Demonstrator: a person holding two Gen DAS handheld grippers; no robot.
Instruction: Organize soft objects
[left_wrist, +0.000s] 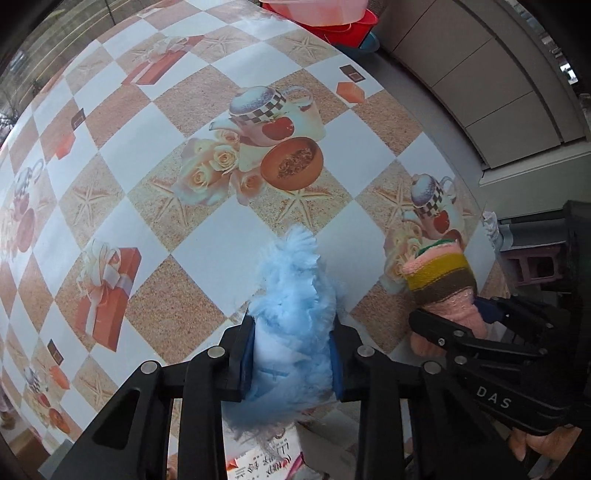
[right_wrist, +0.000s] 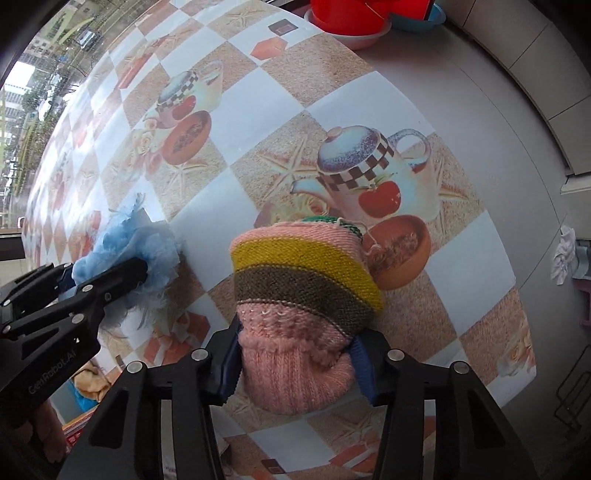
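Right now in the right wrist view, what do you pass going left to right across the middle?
Left gripper shut on the blue fluffy cloth → right gripper shut on the striped knitted sock → printed teapot picture on the tablecloth → white rag at the far right.

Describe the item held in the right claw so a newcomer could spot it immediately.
Start at the checkered tablecloth printed with teapots. Above its near edge two claws are side by side; the right claw grips a knitted piece. It is striped salmon pink, yellow and brown, unlike the fluffy light-blue item in the left claw.
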